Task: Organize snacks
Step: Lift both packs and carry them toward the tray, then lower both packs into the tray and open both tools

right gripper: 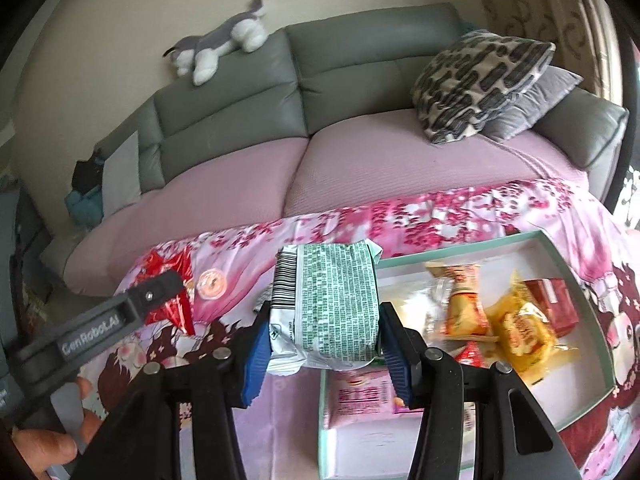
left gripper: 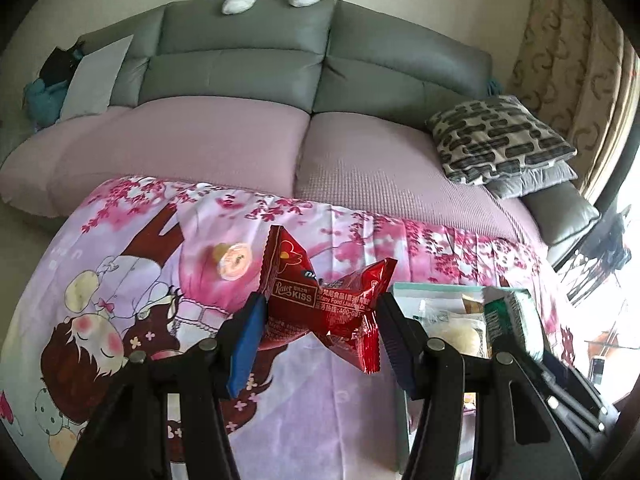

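Blue fingers (right gripper: 256, 356) clamp green packet (right gripper: 336, 304) over tray edge (right gripper: 460, 246).

Our right gripper (right gripper: 324, 346) clamps a green-and-white printed snack packet (right gripper: 326, 304) between its blue pads (right gripper: 256, 354), lifted above the pink cartoon-print cloth (right gripper: 420, 220). To our right lies a pale green-rimmed white tray (right gripper: 576, 280) with yellow and orange wrapped snacks (right gripper: 520, 330), a red box (right gripper: 554, 306) and a pink packet (right gripper: 360, 396). At left, our left gripper (right gripper: 160, 292), a hand (right gripper: 52, 444) on its handle, carries a red wrapper (right gripper: 170, 314). A small round jelly cup (right gripper: 213, 282) rests on the cloth. Behind, a grey sofa (right gripper: 360, 64) bears a plush dog (right gripper: 218, 46) and patterned cushions (right gripper: 476, 84).
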